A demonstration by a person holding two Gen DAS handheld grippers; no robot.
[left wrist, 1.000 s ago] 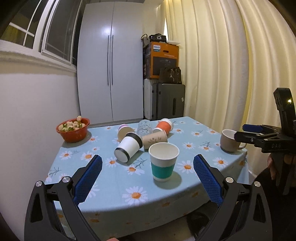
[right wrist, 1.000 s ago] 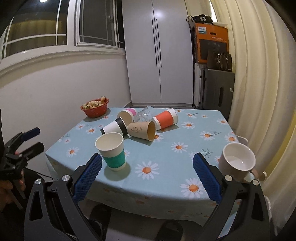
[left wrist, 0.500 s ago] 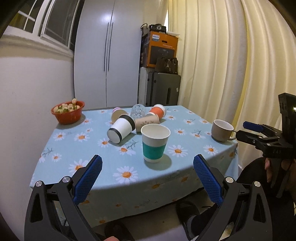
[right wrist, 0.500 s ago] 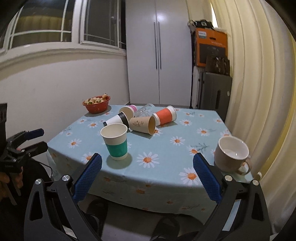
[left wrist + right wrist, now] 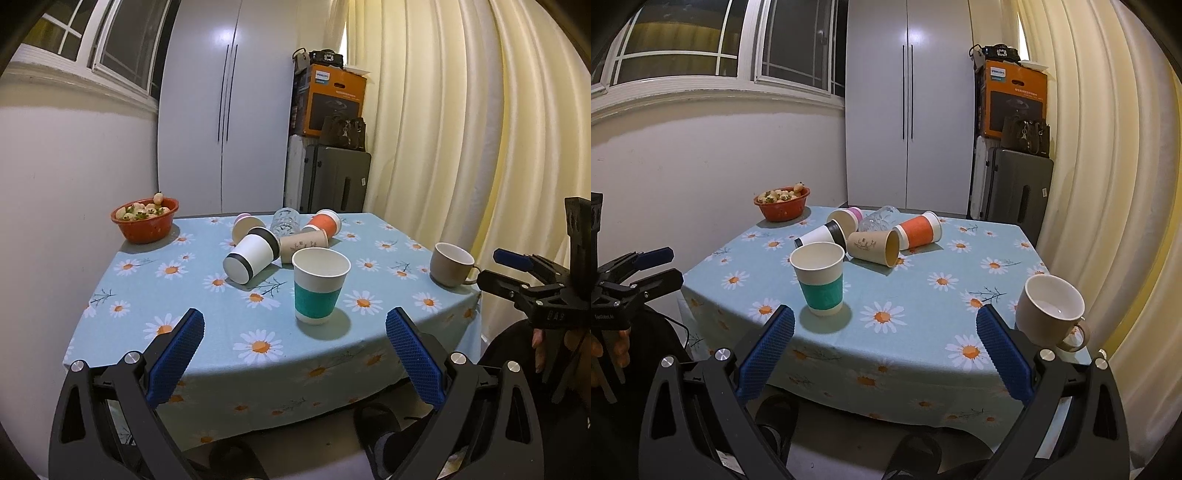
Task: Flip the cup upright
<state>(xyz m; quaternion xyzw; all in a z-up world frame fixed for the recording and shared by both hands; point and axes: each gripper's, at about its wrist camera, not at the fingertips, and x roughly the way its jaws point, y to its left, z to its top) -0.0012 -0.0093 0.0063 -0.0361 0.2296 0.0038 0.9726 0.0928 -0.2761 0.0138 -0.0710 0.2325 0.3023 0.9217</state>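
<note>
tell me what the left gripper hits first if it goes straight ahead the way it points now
Probably the upright teal cup: it stands near the middle of the open left gripper view, just past the table edge. Depth is hard to judge, so it might pass over the edge first.

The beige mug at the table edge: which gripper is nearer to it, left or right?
Right. The right gripper has its right-hand finger just in front of the beige mug. The left gripper is off to the mug's left, nearer the teal cup.

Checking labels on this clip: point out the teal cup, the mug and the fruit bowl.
teal cup (image 5: 317, 301), left wrist view, on its teal band.
mug (image 5: 1047, 317), right wrist view, on its outer wall.
fruit bowl (image 5: 146, 229), left wrist view, on its orange side.
</note>
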